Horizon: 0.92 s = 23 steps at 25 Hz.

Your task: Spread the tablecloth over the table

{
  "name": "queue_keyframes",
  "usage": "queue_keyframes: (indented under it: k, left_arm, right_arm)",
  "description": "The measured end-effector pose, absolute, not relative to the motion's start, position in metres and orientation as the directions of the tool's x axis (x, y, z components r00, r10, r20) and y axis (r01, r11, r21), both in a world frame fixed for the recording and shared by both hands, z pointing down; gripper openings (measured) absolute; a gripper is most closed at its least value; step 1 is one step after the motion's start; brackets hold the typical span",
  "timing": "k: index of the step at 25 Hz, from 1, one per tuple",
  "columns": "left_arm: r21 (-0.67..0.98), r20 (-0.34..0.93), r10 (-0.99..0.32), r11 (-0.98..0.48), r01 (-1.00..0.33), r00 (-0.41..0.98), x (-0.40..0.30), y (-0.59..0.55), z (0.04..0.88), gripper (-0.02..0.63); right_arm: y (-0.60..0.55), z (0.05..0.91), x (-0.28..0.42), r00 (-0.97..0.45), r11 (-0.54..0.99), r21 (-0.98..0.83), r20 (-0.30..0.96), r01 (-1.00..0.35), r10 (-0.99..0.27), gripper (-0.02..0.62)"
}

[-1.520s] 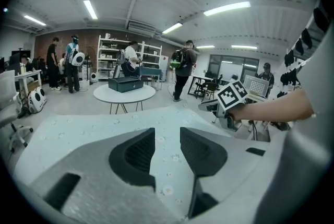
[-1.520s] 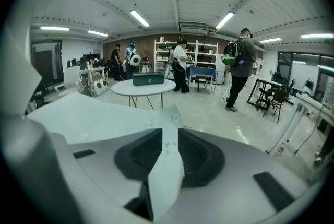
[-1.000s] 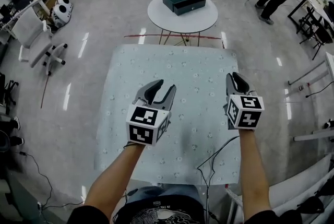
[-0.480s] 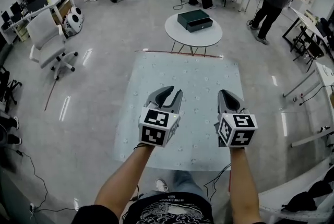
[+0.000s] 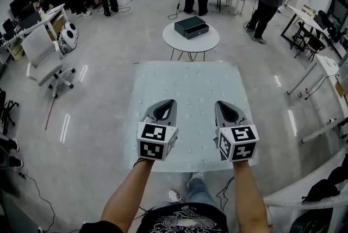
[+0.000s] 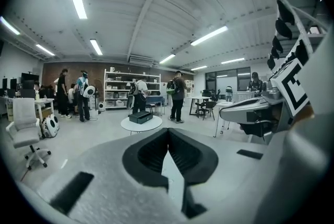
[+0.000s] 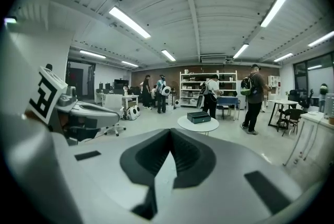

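Observation:
A pale, small-patterned tablecloth (image 5: 187, 82) lies flat over the square table in the head view and hangs over its edges. Both grippers hover side by side above its near part, pointing away from me. The left gripper (image 5: 170, 102) is shut, its tips meeting (image 6: 168, 130) with nothing between them. The right gripper (image 5: 218, 104) is shut as well, tips together (image 7: 170, 131) and empty. Both pairs of jaws have just been closing on nothing. Each gripper view shows the other gripper at its side.
Beyond the cloth stands a round white table (image 5: 206, 42) bearing a dark box (image 5: 191, 26). A white office chair (image 5: 46, 55) is at the left, long white tables (image 5: 321, 71) at the right. Several people stand at the back by shelves. Cables lie on the floor at the lower left.
Both pairs of jaws went from open to shut. The two grippers drew closer together and back toward me over the cloth's near part, and the head view tilted up to show more of the room.

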<state>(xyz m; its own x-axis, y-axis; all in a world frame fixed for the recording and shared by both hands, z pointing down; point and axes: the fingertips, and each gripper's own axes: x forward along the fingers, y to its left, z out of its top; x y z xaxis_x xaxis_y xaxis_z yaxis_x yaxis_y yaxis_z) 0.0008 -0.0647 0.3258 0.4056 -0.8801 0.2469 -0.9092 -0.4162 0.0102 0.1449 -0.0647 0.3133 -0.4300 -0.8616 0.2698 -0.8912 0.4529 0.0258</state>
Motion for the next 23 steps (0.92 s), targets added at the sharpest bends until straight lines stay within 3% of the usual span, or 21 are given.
queue_keyframes:
  k: [23]
  left_arm:
    - [0.028,0.249,-0.875,-0.422,-0.906,0.415,-0.016,-0.055,0.326,0.005]
  right_arm:
    - [-0.05,0.313,0.146,-0.437,0.464,0.048,0.259,-0.885,-0.861,0.005]
